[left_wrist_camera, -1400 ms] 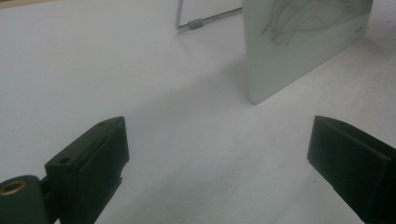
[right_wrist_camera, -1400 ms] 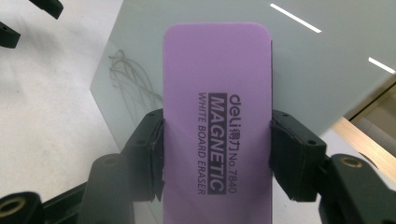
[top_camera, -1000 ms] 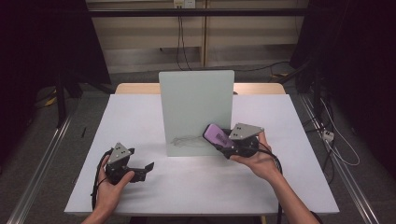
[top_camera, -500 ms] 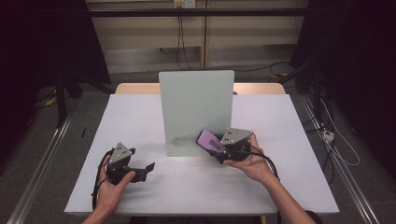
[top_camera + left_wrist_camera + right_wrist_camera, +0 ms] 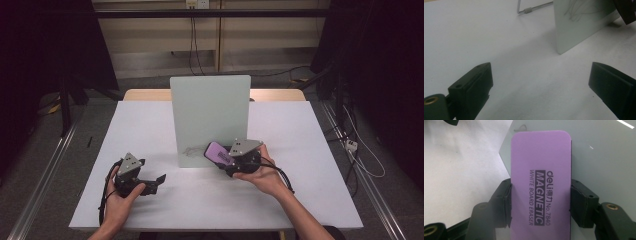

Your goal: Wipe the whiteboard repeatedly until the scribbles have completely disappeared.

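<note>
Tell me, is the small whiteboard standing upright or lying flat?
Upright. The whiteboard stands on its lower edge on the white table, with a wire stand behind it.

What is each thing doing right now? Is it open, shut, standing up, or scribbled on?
Whiteboard: standing upright on the table, pen scribble near its bottom edge.
Purple eraser: clamped between the right tongs, held up at the whiteboard.
Right tongs: shut on the eraser.
Left tongs: open, nothing between them, low over the table.
</note>
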A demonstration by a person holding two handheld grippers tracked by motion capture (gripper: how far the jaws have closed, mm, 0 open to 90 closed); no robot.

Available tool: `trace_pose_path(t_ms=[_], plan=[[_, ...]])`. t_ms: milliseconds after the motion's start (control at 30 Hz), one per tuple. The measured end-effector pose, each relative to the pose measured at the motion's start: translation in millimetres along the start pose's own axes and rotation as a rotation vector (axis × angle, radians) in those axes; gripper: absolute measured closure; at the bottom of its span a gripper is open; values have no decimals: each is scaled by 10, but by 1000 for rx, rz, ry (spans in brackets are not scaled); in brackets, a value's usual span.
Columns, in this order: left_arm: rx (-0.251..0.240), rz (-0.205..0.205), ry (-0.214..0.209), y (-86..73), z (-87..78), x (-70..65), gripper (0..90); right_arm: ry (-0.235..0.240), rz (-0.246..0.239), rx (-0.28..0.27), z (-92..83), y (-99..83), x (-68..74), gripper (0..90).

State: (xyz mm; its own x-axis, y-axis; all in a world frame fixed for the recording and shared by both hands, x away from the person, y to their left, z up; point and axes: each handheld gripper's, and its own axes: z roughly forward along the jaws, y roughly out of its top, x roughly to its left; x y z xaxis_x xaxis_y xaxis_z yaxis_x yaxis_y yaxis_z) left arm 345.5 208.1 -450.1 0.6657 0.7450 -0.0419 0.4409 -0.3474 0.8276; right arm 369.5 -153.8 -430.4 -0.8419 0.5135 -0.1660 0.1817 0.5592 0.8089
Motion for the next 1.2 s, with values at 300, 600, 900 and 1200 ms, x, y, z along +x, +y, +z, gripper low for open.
trace_pose_path(t_ms=[300, 600, 900, 1200], plan=[[1, 2, -1, -2, 4, -7, 54, 9, -3, 0, 79, 42, 36, 416], [-3, 3, 0, -1, 1, 0, 54, 26, -8, -3, 152, 103, 57, 415], [-2, 6, -1, -1, -2, 9, 54, 45, 8, -26, 227, 119, 94, 415], [-7, 1, -6, 0, -6, 13, 55, 1, 8, -30, 96, 173, 18, 415]])
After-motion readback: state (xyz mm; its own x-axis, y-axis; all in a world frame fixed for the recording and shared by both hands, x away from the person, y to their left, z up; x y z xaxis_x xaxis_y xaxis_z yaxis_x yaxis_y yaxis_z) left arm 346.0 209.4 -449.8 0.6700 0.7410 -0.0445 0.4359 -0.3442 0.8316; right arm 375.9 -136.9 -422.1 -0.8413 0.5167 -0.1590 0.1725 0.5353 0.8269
